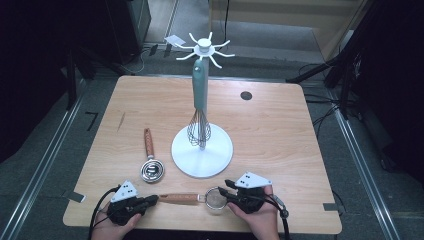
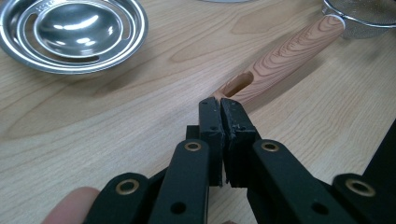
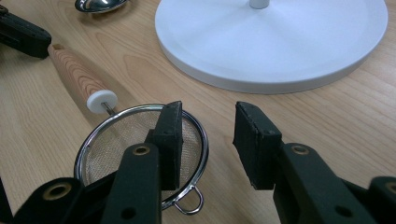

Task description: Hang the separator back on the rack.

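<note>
A small mesh strainer (image 1: 215, 198) with a wooden handle (image 1: 179, 198) lies along the table's front edge, between my two grippers. My left gripper (image 1: 152, 199) is shut, and its tips (image 2: 220, 105) rest at the holed end of the handle (image 2: 280, 58) with nothing between them. My right gripper (image 1: 223, 189) is open (image 3: 210, 112). One jaw hangs over the strainer's mesh (image 3: 121, 140) and the other stands outside its rim, and neither pad presses on it.
A white hook stand (image 1: 202, 150) rises mid-table on a round base (image 3: 271, 37), and a teal-handled whisk (image 1: 199, 130) hangs from it. A wooden-handled steel scoop (image 1: 151, 170) lies left of the base, its bowl (image 2: 72, 32) close to my left gripper.
</note>
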{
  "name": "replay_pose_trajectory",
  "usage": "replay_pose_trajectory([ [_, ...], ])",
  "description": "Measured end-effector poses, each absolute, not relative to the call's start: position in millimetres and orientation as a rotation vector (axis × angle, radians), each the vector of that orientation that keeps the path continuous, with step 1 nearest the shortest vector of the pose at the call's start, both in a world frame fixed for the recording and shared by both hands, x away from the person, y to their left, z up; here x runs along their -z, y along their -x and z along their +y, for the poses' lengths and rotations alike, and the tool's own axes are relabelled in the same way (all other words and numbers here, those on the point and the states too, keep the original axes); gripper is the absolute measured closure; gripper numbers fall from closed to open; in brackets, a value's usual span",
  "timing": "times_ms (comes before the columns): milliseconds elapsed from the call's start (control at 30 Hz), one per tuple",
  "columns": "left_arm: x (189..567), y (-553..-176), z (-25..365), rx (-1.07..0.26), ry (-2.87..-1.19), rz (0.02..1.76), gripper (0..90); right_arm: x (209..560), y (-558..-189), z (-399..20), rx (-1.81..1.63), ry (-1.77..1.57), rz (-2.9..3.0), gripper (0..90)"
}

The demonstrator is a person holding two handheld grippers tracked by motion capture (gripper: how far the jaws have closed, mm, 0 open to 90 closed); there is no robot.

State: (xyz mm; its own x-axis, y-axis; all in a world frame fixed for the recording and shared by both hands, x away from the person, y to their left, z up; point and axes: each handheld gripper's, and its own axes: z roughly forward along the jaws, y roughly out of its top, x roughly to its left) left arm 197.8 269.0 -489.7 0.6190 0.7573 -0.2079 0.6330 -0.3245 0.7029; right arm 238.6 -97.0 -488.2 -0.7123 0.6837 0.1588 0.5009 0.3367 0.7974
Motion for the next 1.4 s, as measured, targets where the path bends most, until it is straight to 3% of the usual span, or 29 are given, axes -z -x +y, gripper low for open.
replay_pose_trajectory([
  [1400,489.9,-225.5,243.0,-0.217,-2.031,1.144,87.2,493.3,-231.5,-101.4,-1.284,-1.102,2.450,64.3],
])
